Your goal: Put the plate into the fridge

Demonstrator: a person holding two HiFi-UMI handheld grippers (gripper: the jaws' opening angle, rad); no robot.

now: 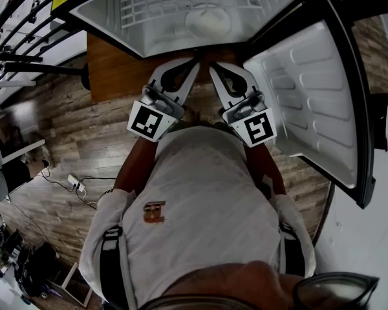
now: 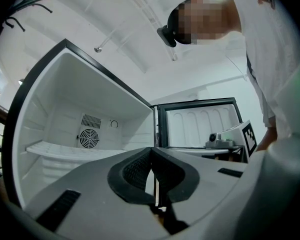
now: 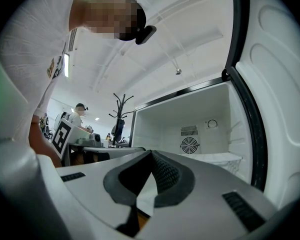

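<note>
A white plate [image 1: 207, 21] lies on the wire shelf inside the open fridge [image 1: 116, 11], at the top of the head view. My left gripper [image 1: 194, 62] and right gripper [image 1: 213, 68] are held side by side just in front of the fridge opening, tips pointing toward it and close together. Both are shut with nothing between the jaws. The left gripper view has the closed jaws [image 2: 151, 151] in front of the fridge interior with its rear fan [image 2: 89, 137]. In the right gripper view the closed jaws [image 3: 151, 154] face the same cavity. Neither gripper view shows the plate.
The fridge door [image 1: 310, 95] stands swung open at the right, its inner racks facing me. The fridge sits on a wooden cabinet [image 1: 116, 70]. Cables and a power strip [image 1: 74, 183] lie on the wood floor at left. A person [image 3: 79, 115] and a coat stand [image 3: 119, 114] are far behind.
</note>
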